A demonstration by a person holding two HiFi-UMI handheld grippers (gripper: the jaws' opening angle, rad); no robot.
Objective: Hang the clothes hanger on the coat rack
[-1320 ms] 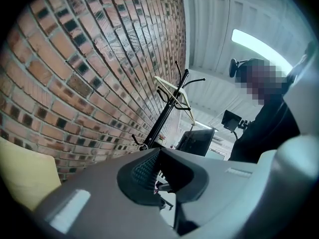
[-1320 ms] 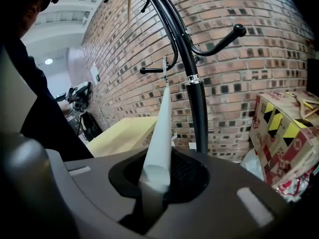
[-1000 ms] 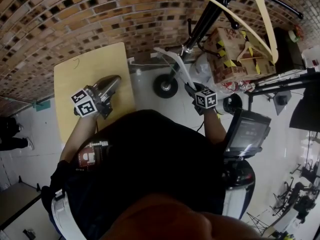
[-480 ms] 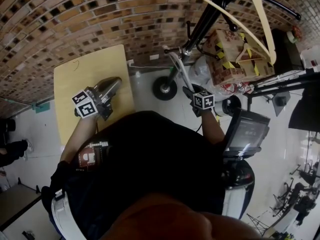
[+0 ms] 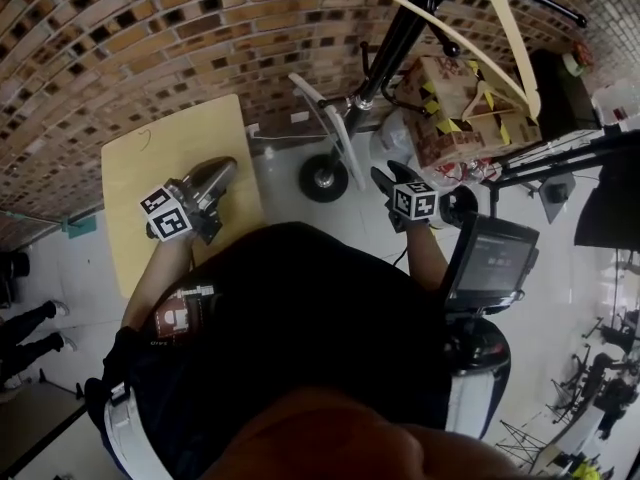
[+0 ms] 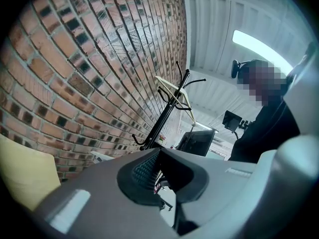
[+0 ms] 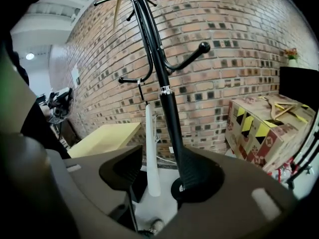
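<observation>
A white clothes hanger (image 5: 328, 128) hangs from a low hook of the black coat rack (image 5: 400, 38), beside its pole. In the right gripper view the hanger (image 7: 151, 153) dangles edge-on just beyond the jaws, free of both pads. My right gripper (image 5: 380, 176) is a little to the right of it, jaws opening and empty (image 7: 159, 176). A wooden hanger (image 5: 510, 28) hangs high on the rack. My left gripper (image 5: 218, 172) stays over the yellow table (image 5: 160, 158), shut and empty, with its closed tips (image 6: 160, 156) pointing past the brick wall towards the rack (image 6: 167, 116).
The rack's round base (image 5: 325, 176) stands on the floor by the brick wall. A taped cardboard box (image 5: 455, 108) sits right of the rack, a dark monitor (image 5: 490, 263) nearer me. More rack hooks (image 7: 192, 56) stick out near the right gripper.
The right gripper has opened and let go of the white hanger, then drawn back and up. The hanger now hangs alone and has swung left. The left gripper has kept still.
</observation>
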